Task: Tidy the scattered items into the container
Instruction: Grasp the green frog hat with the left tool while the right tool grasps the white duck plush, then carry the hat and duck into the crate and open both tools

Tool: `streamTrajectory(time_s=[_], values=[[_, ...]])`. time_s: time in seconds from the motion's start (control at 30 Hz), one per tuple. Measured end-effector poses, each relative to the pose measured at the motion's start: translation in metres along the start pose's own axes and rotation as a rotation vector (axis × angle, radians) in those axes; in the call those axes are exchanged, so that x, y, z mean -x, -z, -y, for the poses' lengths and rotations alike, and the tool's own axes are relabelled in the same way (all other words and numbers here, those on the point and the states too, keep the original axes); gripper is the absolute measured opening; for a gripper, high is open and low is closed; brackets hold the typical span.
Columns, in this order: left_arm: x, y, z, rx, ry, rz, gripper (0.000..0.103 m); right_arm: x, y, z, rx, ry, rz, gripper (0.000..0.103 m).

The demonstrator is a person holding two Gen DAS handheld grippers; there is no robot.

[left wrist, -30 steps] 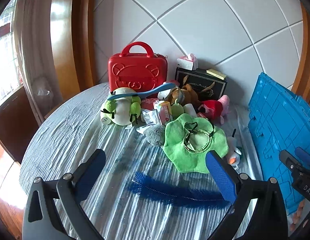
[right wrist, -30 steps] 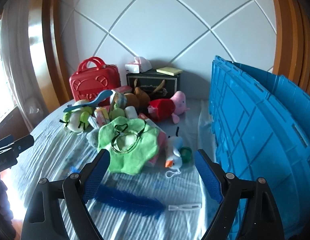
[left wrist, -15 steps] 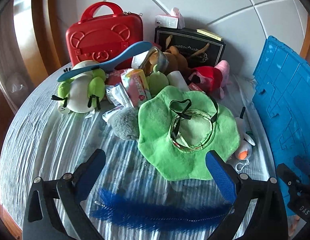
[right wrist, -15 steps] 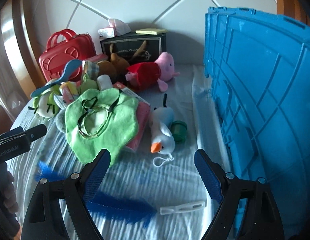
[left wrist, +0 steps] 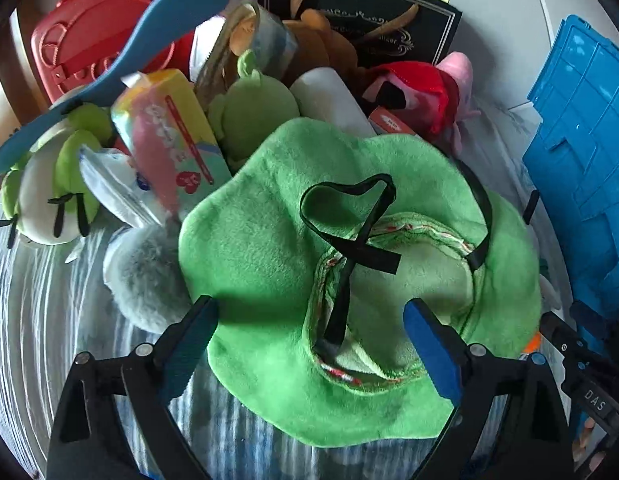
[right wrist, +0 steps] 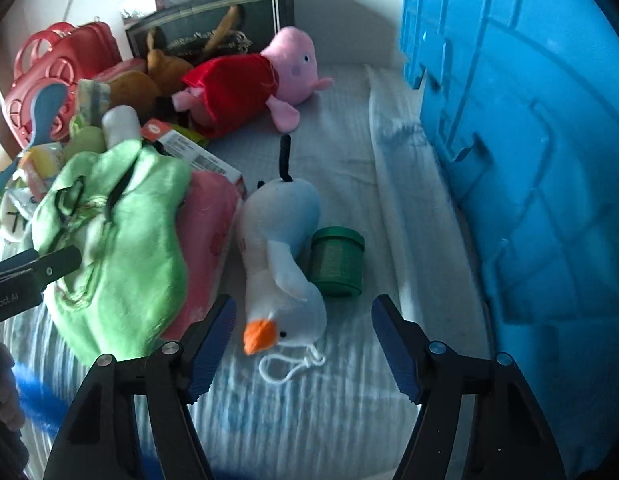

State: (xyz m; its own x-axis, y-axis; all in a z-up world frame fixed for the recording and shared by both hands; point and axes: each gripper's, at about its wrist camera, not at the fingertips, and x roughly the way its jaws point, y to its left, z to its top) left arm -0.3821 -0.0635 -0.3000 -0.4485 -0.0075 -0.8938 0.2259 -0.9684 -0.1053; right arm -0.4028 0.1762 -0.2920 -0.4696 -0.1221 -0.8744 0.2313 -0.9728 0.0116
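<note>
Left tool low in the left wrist view, jaws apart and just closing a little, straddling the near half of a green plush hat without pressing on it. Hat lying crown-up on the striped bench, black strap looped across its top. Grey fluffy ball at the hat's left edge; white-and-green plush further left, a blue paddle resting across it. Pastel tissue pack leaning above the ball. Red toy case and black box along the top of the frame.

Right tool low in the right wrist view, jaws apart and just narrowing, with the beak end of a white duck plush lying between them, untouched. Small green jar on its side, touching the duck's right flank. Pink pig plush in a red dress above, centre. Blue container filling the right side of the frame, its ribbed wall just beside the bench edge. Pink cloth under the hat's right edge.
</note>
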Motion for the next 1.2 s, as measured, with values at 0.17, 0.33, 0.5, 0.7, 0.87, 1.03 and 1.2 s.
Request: streamTrajectory(time_s=[0.17,0.33,0.5,0.7,0.87,1.03,1.2], values=[[-0.013,-0.002,0.001,0.007,0.039,0.002,0.094,-0.03,-0.004,-0.006,0.007,-0.012,-0.05,0.067],[-0.012,0.0,0.009,-0.019,0.075,0.028,0.066,-0.046,0.003,-0.006,-0.011,-0.01,-0.078,0.05],[0.008,0.005,0.016,-0.039,0.083,0.054,0.016,-0.026,0.007,-0.004,0.001,0.002,-0.05,0.047],[0.067,0.008,0.012,-0.044,0.055,0.171,0.015,0.032,0.015,-0.008,0.021,-0.01,0.052,0.047],[0.13,0.012,0.012,-0.054,0.042,0.292,0.015,0.09,0.017,-0.023,0.052,-0.026,0.164,0.047],[0.192,0.024,0.018,-0.068,0.036,0.406,0.015,0.161,0.021,-0.04,0.081,-0.041,0.3,0.047],[0.243,0.041,0.024,-0.098,0.033,0.506,0.015,0.233,0.036,-0.051,0.097,-0.038,0.434,0.047]])
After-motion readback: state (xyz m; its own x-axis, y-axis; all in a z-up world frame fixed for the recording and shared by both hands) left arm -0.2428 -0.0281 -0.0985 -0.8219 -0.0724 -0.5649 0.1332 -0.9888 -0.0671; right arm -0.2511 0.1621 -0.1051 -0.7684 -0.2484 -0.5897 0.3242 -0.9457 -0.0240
